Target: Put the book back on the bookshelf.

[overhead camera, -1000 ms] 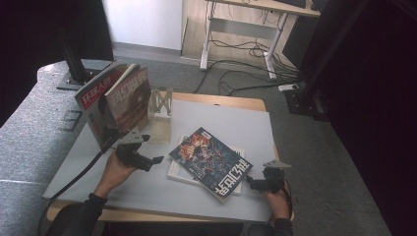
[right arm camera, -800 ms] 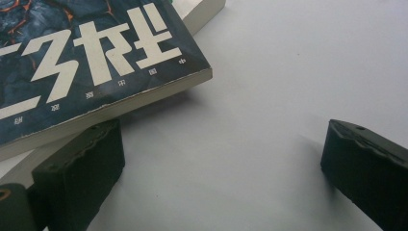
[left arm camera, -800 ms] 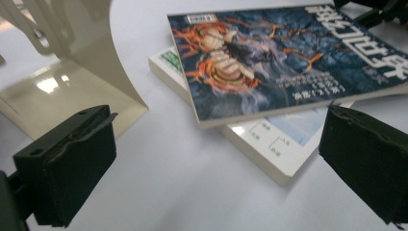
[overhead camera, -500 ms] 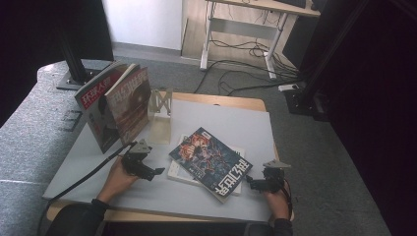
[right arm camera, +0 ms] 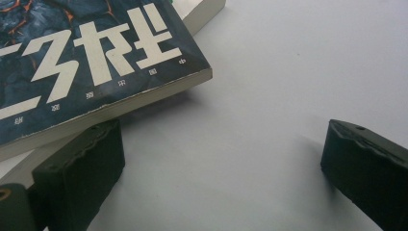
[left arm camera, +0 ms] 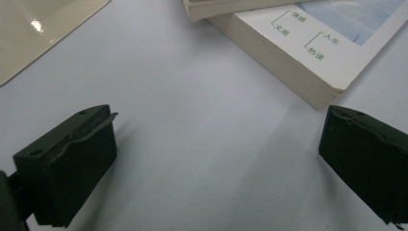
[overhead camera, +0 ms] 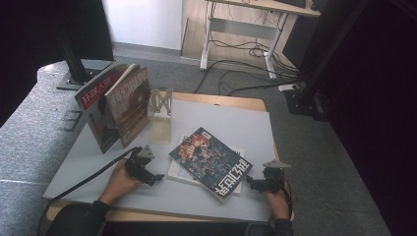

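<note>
We see the dark magazine (overhead camera: 211, 163) lying flat on a white book (overhead camera: 181, 169) near the middle of the worktop (overhead camera: 236, 123) — our right gripper (overhead camera: 252, 183) wide open just beside its near right corner, our left gripper (overhead camera: 156, 177) open too, beside the book's left edge.

A dark-covered paperback magazine with large white lettering (overhead camera: 211, 162) is laid flat, askew (cover upward), upon a white-covered book (overhead camera: 178, 169).

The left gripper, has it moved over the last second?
Yes. The left gripper has slid toward the person's edge and closer to the dark magazine, away from the standing magazines.
</note>
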`<state>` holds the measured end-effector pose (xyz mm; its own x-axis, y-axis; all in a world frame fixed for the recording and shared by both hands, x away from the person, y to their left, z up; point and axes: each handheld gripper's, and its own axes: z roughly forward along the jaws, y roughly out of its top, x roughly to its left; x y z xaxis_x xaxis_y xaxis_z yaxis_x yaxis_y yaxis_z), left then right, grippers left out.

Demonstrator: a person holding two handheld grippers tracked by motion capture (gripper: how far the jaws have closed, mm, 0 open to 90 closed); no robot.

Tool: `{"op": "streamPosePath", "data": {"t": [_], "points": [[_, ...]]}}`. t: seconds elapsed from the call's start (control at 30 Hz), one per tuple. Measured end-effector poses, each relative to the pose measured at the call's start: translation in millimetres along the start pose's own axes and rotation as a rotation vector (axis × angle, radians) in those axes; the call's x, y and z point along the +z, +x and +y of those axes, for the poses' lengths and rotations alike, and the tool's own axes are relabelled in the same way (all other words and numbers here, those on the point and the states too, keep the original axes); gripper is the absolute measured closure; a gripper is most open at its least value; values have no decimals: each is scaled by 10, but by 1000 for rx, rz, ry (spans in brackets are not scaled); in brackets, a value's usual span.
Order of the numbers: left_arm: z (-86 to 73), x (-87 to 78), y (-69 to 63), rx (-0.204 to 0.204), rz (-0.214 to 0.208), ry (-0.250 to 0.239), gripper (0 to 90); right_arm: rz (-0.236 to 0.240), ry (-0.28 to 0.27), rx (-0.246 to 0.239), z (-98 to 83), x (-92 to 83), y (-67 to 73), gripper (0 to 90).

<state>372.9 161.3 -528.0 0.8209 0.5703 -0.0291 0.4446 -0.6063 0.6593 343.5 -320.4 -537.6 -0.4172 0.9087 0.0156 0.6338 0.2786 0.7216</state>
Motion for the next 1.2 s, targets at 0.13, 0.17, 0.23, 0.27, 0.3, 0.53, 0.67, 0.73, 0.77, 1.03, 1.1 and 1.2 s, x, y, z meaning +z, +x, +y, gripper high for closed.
{"op": "streamPosePath", "data": {"t": [0.13, 0.17, 0.23, 0.27, 0.3, 0.53, 0.67, 0.73, 0.77, 1.03, 1.1, 1.2], "points": [[3, 12, -20, 13, 16, 7, 0, 0, 1, 0, 1, 0, 0, 10], [3, 12, -19, 13, 16, 8, 0, 0, 1, 0, 1, 0, 0, 10], [3, 12, -19, 13, 16, 8, 0, -1, 1, -2, 2, 0, 0, 10], [4, 12, -19, 13, 16, 8, 0, -1, 0, -3, 2, 0, 1, 11], [4, 12, -18, 13, 16, 8, 0, -2, 0, -3, 2, -1, 1, 11], [6, 11, -17, 14, 15, 12, 0, -2, -3, -8, 3, -7, 7, 24], [14, -1, -2, 14, 8, 13, 5, 6, -8, -12, 3, -18, 9, 51], [37, -17, 20, 8, -9, 9, 20, 9, -6, -14, 6, -29, 9, 80], [59, -31, 19, 2, -8, -7, 21, 12, -4, -15, 10, -40, 10, 102], [243, -125, 30, -7, -36, -66, 104, 18, -26, -13, 82, -177, 26, 121], [299, -120, 27, 0, -36, -66, 141, 22, -40, -10, 114, -224, 40, 121], [367, -89, 31, -7, -51, -71, 149, 40, -66, -8, 165, -275, 78, 122]]}}
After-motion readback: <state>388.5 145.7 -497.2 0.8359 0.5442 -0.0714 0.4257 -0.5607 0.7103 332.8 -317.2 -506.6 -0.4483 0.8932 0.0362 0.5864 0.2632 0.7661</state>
